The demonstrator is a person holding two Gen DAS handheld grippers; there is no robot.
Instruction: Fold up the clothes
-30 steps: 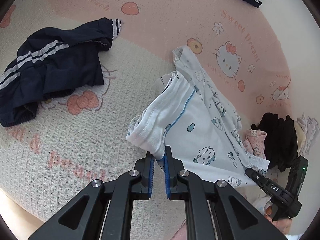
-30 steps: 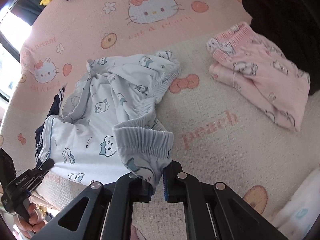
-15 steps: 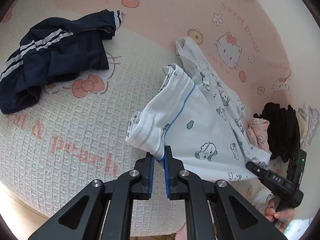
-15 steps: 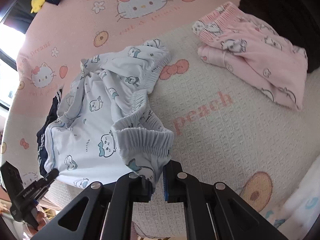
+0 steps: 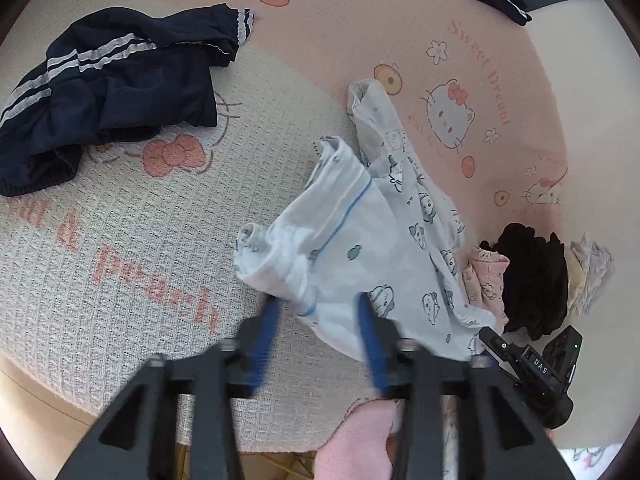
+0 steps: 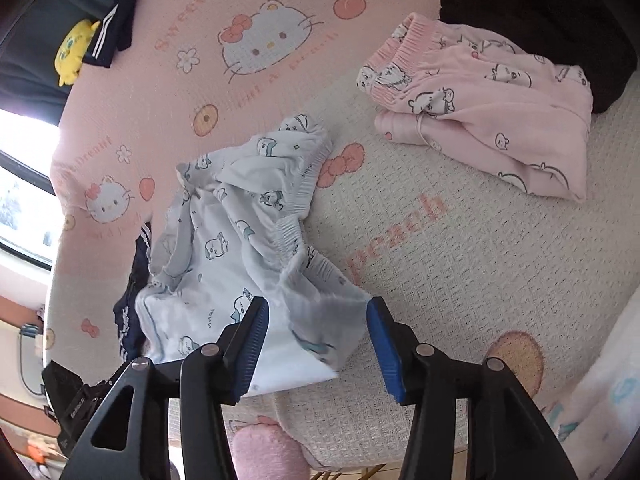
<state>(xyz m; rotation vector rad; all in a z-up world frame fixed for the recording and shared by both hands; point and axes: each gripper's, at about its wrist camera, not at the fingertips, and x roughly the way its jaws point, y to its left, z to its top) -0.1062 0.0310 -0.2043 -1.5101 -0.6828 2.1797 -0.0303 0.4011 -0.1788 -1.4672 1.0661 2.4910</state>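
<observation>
Here, left gripper (image 5: 316,316): its blue jaws are opening wide. A corner of the light blue pants (image 5: 360,248) sits between them, but the pads do not press it.
Right gripper (image 6: 318,332): its jaws are opening too. The stretchy waist end of the light blue pants (image 6: 248,248) lies between the blue pads, and the pads stand away from the cloth.
Light blue pants: they lie in a loose, wrinkly heap on the blanket (image 5: 120,240), just past both grippers. They have little animal pictures and a thin blue line.
Blanket: it is pink and cream, with cat faces, bows, peaches and the word "peach".
Navy shorts (image 5: 100,88): they lie bunched up with white stripes, well apart from the pants, far to the left in the left wrist view.
Pink pants (image 6: 480,112): they are folded and sit on the blanket, up and to the right of the blue pants in the right wrist view.
Black clothes (image 6: 540,12): a dark pile just behind the pink pants, touching them.
Yellow toy (image 6: 72,52): it sits far off at the blanket's edge.
</observation>
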